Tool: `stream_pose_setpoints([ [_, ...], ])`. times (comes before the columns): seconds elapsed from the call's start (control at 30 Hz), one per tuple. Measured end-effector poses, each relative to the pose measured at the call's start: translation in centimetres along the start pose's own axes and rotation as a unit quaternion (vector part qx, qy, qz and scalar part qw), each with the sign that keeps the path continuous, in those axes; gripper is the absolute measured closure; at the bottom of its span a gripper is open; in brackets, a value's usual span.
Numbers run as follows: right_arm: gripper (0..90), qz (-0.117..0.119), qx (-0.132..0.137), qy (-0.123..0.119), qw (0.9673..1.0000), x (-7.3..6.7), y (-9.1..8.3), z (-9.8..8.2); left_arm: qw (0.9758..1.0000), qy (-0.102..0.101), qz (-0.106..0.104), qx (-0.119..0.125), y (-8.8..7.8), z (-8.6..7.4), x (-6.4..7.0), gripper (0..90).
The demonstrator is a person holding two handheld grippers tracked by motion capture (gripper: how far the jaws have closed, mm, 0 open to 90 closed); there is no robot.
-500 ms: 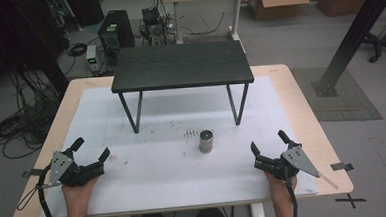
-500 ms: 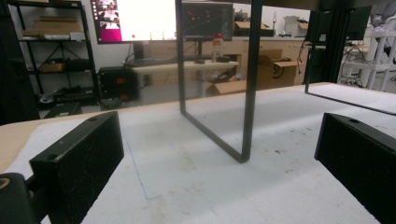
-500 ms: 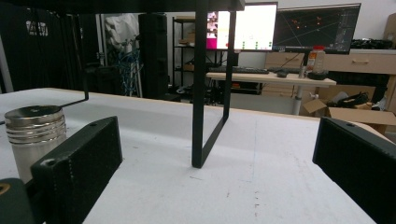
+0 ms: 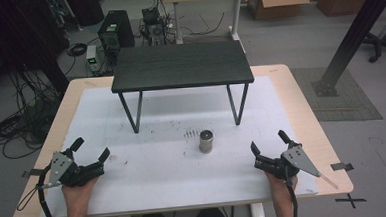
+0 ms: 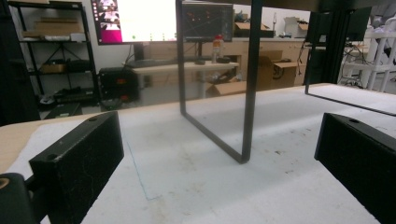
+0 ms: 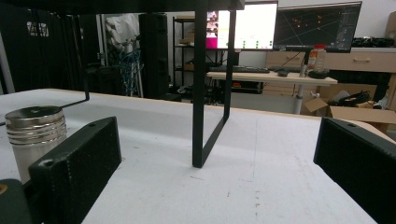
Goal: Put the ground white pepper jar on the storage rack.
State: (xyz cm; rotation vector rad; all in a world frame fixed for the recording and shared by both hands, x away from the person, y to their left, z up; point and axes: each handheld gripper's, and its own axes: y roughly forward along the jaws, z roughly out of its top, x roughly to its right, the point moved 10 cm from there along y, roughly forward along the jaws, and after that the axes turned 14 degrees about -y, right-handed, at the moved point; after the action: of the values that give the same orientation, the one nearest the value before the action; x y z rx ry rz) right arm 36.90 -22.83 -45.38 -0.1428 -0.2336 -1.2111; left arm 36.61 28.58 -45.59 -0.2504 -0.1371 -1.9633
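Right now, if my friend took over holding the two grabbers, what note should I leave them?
Left gripper: open, holding nothing, resting near the front left of the white table.
Right gripper: open, holding nothing, near the front right.
The metal cylinder stands upright on the table between the two grippers, nearer the right one, and nothing touches it. In the right gripper view it sits just left of the left jaw.
The small black shelf stands behind it, with nothing on top.
Done: nothing yet; the cylinder has not been picked up.
Left: probably reach for the cylinder with the right gripper, since it is closer.
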Motion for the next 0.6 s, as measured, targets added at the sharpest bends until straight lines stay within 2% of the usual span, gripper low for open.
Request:
stream_pose_setpoints([
  [0.6, 0.9, -0.001, 0.006, 0.004, 1.0000, 0.10, -0.10, 0.10, 1.0000, 0.001, 0.000, -0.001, 0.02, -0.01, 0.00, 1.9],
])
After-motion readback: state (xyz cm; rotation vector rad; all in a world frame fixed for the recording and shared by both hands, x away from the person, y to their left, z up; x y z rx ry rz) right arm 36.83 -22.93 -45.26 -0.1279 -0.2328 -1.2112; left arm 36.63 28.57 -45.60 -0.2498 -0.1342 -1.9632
